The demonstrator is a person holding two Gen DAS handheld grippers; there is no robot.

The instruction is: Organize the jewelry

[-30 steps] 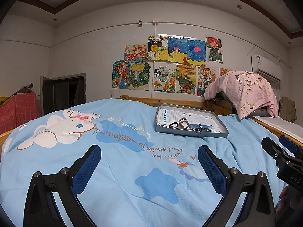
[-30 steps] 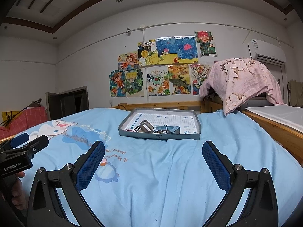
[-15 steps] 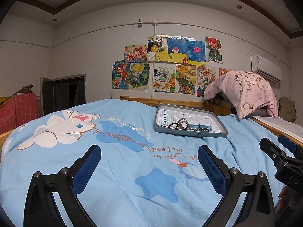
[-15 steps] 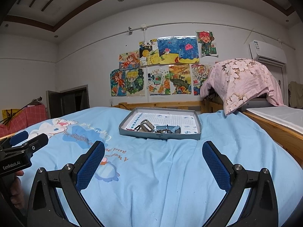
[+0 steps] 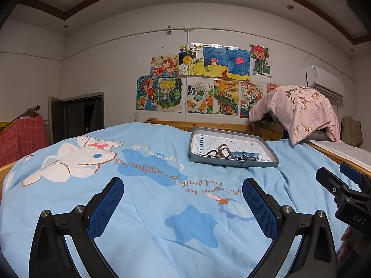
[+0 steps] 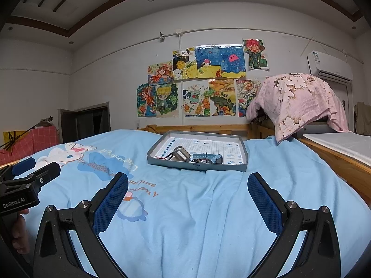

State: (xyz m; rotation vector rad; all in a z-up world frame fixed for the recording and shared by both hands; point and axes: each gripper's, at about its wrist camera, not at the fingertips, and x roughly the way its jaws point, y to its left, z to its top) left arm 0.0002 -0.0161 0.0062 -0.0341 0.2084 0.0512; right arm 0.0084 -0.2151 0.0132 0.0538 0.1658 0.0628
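Hovering low and level over the blue bedspread (image 5: 148, 208), left gripper (image 5: 183, 199) and right gripper (image 6: 187, 193) both gape wide, empty. Jewelry (image 6: 197, 158) sits in the grey tray (image 6: 222, 167) ahead, drawings (image 6: 204, 81) on the wall.

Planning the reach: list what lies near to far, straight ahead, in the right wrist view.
Right gripper → blue bedspread → grey tray → wooden headboard → wall drawings.

Both wrist cameras sit low over the blue bedspread (image 5: 162, 208), facing the far wall of drawings (image 6: 197, 81). Left view looks from further left, right view from the right; both share the distant grey tray (image 5: 231, 161), and each catches the other gripper at its edge.
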